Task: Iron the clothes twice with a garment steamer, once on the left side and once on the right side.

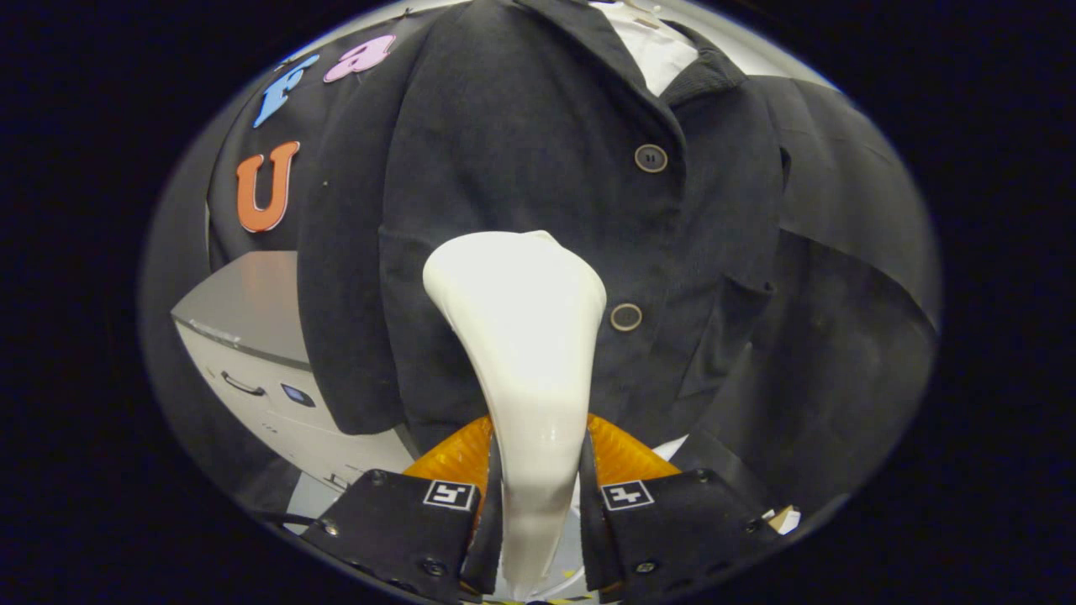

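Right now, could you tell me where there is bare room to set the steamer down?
The flat grey top of the white cabinet, beside the dark jacket's sleeve, looks bare. Ahead it is crowded: the claw is shut on the white steamer, whose head sits against the jacket front near the buttons.

Gripper [538, 504] bears black screwed blocks with square coded markers

The gripper [538, 496] has both fingers pressed on the white steamer [525, 353], so nothing else fits between them. The steamer's wide head is up against the dark jacket [521, 143], which blocks the way ahead. Lower, off to one side, a white cabinet [269, 378] stands near the jacket's sleeve.
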